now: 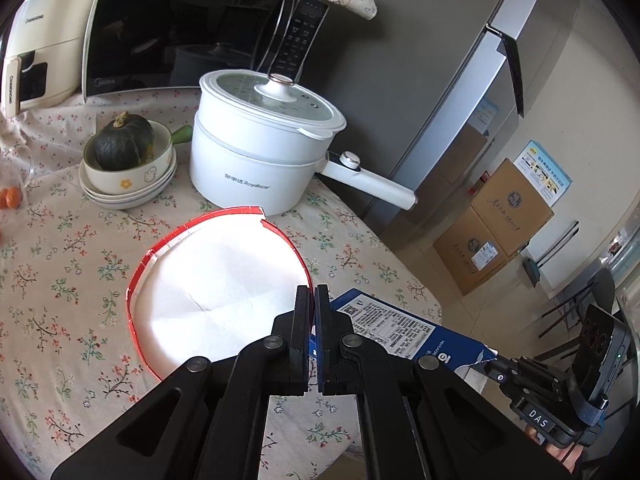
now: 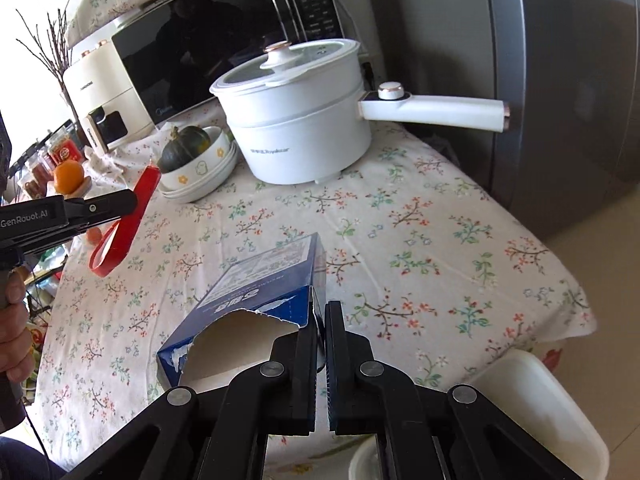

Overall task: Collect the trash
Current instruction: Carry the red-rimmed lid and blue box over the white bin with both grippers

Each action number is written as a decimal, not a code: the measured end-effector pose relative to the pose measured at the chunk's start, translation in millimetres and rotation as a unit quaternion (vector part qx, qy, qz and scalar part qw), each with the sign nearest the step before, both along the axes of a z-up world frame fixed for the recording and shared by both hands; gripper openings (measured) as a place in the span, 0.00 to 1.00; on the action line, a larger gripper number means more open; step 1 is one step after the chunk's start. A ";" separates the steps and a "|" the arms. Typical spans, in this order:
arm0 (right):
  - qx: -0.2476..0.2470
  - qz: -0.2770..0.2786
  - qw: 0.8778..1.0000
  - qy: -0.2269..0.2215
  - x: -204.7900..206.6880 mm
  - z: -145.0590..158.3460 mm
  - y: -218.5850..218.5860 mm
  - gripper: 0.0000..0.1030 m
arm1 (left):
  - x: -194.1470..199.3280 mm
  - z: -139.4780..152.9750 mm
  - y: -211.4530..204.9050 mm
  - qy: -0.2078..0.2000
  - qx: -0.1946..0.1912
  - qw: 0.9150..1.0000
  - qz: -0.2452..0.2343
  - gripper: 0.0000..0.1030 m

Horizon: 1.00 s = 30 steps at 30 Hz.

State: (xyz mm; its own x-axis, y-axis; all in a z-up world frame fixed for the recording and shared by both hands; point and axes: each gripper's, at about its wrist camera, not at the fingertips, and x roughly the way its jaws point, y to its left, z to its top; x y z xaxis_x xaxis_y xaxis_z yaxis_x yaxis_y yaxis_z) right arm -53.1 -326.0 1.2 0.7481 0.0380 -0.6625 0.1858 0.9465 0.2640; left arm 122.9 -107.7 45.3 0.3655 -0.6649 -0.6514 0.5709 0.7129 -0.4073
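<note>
My left gripper is shut on the rim of a round red paper tub with a white inside, held above the floral table; it also shows at the left of the right wrist view. My right gripper is shut on the side wall of a torn-open blue carton, held over the table; the carton also shows in the left wrist view, with the right gripper at its torn end.
A white electric pot with a long handle, stacked bowls holding a dark squash, a microwave and a cream appliance stand on the table. A grey fridge stands to the right. A white bin sits below the table edge. Cardboard boxes are on the floor.
</note>
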 end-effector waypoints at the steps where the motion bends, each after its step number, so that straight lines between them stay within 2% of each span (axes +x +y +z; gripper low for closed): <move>1: -0.003 -0.001 1.000 0.000 -7.4 3.5 -3.8 0.02 | -4.5 1.1 -4.4 -0.001 -0.003 1.000 -0.008 0.01; 14: -0.007 -0.063 0.998 0.017 -106.1 22.9 -61.8 0.02 | -65.7 -6.2 -77.1 0.006 -0.016 0.993 -0.118 0.01; 23: 0.001 -0.100 0.991 0.084 -124.5 -8.4 -93.7 0.02 | -128.0 -27.5 -139.4 0.021 -0.002 0.977 -0.212 0.01; 30: 0.025 -0.126 0.985 0.116 -129.3 -30.7 -120.9 0.02 | -172.0 -40.2 -165.1 0.048 -0.009 0.958 -0.281 0.01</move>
State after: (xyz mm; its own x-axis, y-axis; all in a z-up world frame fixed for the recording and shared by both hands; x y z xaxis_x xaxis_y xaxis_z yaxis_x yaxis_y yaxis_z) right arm -182.5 -446.9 -29.5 0.5668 -0.0921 -0.8187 0.4734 0.8497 0.2321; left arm -49.1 -272.8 5.1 -0.1148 -0.7504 -0.6509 0.8221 0.2960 -0.4864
